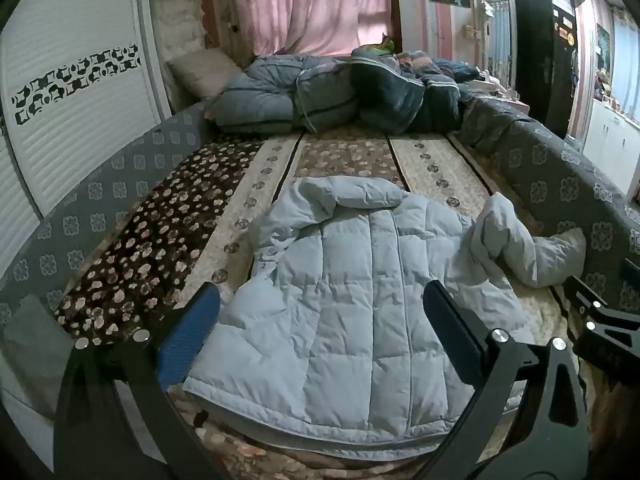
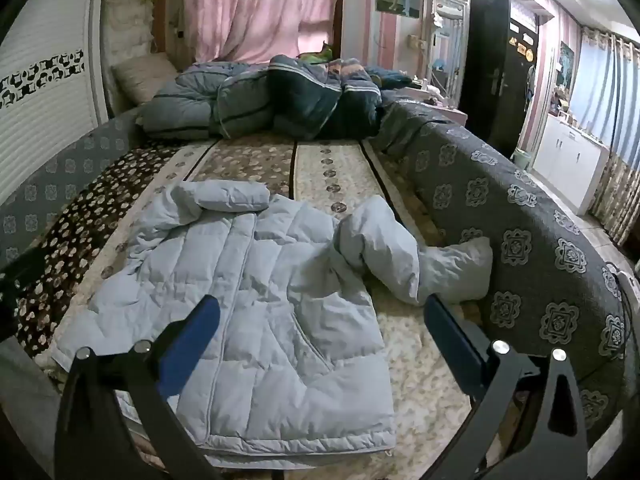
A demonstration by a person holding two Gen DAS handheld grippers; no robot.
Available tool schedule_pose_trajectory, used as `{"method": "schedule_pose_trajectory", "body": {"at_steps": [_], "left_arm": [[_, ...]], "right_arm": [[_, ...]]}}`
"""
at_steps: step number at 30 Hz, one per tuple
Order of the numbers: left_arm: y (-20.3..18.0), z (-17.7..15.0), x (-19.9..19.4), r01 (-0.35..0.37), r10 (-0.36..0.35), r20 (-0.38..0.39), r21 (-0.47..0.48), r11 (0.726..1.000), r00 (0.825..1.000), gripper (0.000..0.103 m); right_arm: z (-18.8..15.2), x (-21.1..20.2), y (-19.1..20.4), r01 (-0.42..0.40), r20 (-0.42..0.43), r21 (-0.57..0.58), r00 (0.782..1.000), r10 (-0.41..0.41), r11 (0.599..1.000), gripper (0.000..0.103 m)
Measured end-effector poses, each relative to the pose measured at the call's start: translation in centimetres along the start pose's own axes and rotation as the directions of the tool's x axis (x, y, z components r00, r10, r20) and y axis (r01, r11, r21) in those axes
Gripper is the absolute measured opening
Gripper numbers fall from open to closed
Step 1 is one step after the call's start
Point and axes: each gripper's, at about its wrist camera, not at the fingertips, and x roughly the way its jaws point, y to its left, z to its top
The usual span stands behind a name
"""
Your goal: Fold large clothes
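Bedroom: bed (image 1: 340,152), quilts (image 1: 328,96), curtains (image 1: 312,4).

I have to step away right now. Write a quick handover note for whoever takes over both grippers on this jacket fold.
Left gripper: open, empty, hovering over the jacket's lower half.
Right gripper: open, empty, over the jacket's right hem area.
Light blue puffer jacket: lies spread on the patterned bed cover, collar away from you. Its right sleeve sprawls crumpled toward the grey padded edge. The left sleeve is not clearly visible.
Done: laid out, roughly flat.
Left: right sleeve in, then fold the body.
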Motion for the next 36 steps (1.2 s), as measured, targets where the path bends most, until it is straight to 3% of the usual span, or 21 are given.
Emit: {"method": "schedule_pose_trajectory", "body": {"at_steps": [16, 22, 36], "left_arm": [[0.2, 0.3, 0.2, 0.012, -0.012, -0.019, -0.012, 1.000, 1.000, 0.100], [0.5, 0.8, 1.9, 0.028, -0.029, -0.043, -0.023, 0.999, 0.999, 0.100], [2.2, 2.0, 4.5, -0.003, 0.000, -0.073, -0.052, 0.999, 0.997, 0.100]], "right_arm": [[0.6, 0.0, 0.1, 0.009, -0.020, -0.006, 1.000, -0.009, 1.000, 0.102], [0.8, 0.9, 0.0, 0.018, -0.026, -0.002, 0.999, -0.018, 1.000, 0.102], [4.2, 2.1, 1.6, 0.013, -0.017, -0.013, 1.000, -0.014, 1.000, 0.102]]}}
